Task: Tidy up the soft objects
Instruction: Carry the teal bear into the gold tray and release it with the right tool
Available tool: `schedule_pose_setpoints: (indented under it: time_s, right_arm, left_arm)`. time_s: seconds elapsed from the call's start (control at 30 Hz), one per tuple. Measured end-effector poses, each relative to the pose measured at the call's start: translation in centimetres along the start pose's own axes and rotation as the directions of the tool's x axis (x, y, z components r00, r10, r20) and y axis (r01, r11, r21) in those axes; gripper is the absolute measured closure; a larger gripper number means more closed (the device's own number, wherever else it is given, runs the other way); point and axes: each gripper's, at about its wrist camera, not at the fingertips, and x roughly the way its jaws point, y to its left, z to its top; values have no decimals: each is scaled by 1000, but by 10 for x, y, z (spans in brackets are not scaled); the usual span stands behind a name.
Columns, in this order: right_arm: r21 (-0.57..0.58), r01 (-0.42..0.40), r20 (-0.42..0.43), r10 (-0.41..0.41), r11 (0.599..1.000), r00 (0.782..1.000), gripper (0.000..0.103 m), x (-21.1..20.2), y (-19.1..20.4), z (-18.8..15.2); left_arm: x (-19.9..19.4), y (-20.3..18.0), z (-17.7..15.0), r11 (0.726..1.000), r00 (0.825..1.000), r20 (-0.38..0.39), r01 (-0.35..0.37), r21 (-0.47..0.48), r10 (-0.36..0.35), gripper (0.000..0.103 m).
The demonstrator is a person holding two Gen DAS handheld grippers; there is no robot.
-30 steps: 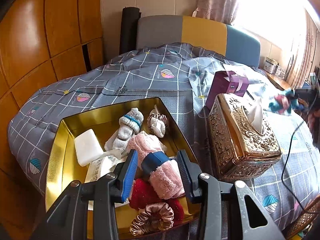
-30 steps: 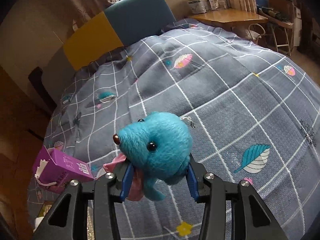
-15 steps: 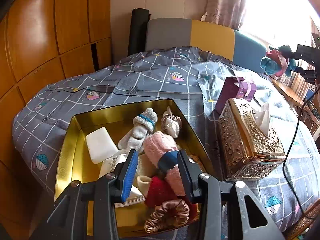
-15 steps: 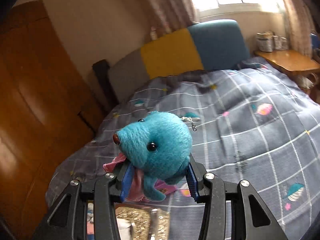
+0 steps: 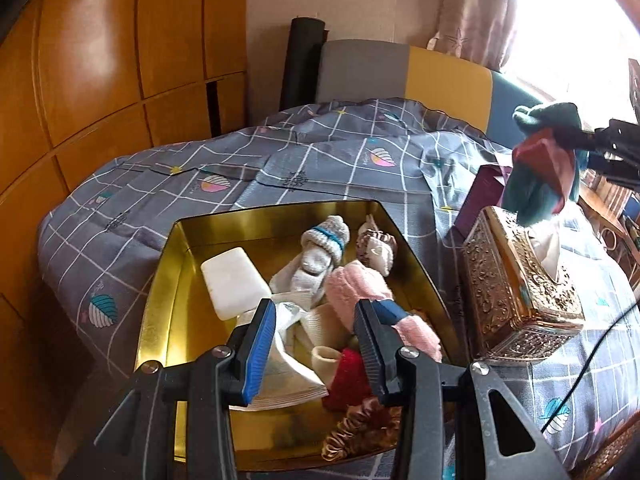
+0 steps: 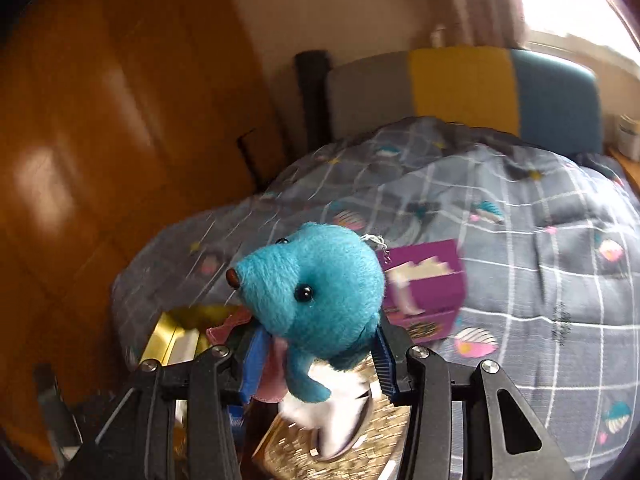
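Observation:
My right gripper [image 6: 318, 354] is shut on a blue plush toy [image 6: 316, 284] with a pink scarf, held in the air above the tissue box; the toy also shows in the left wrist view [image 5: 546, 160] at the far right. My left gripper [image 5: 316, 344] is open and empty, hovering over the near end of a gold tin [image 5: 160, 320]. The tin holds a pink rolled sock [image 5: 356, 292], a grey knitted sock [image 5: 320, 252], a white block [image 5: 234, 280], a red sock [image 5: 348, 376] and a satin scrunchie [image 5: 360, 428].
An ornate gold tissue box [image 5: 520, 292] stands right of the tin on the grey checked bed cover [image 5: 320, 168]. A purple carton [image 6: 424, 284] lies behind it. A wooden wardrobe [image 5: 100, 80] is at the left. A black cable [image 5: 592, 364] runs over the bed's right side.
My right gripper has carried the blue plush leftward, from over the bed to above the tissue box and near the tin. My left gripper has drawn back from the pink sock, still open.

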Motion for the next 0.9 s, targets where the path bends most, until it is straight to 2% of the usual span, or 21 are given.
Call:
schedule_pose_setpoints:
  time_s: [0.27, 0.43, 0.53, 0.7, 0.8, 0.9]
  right_arm:
    - [-108, -105, -130, 91, 989, 987, 56, 34, 48, -32]
    - [-187, -215, -247, 166, 959, 955, 56, 57, 86, -64]
    - [-196, -264, -301, 198, 944, 933, 56, 78, 107, -79]
    - [-210, -242, -335, 162, 947, 928, 56, 123, 137, -97]
    - [-243, -281, -396, 169, 928, 903, 57, 149, 157, -109]
    - [-312, -239, -407, 98, 920, 908, 57, 174, 168, -116]
  left_arm:
    - [2, 29, 0, 995, 1000, -9, -15, -98, 14, 62]
    - [-6, 65, 4, 980, 997, 12, -73, -187, 77, 62]
    - [-8, 81, 3, 968, 994, 13, -103, -227, 109, 62]
    - [-8, 93, 0, 961, 992, 8, -120, -248, 125, 62]
    - [-6, 93, -1, 963, 993, 4, -116, -245, 121, 62]
    - [-1, 90, -2, 965, 993, -5, -114, -237, 116, 62]
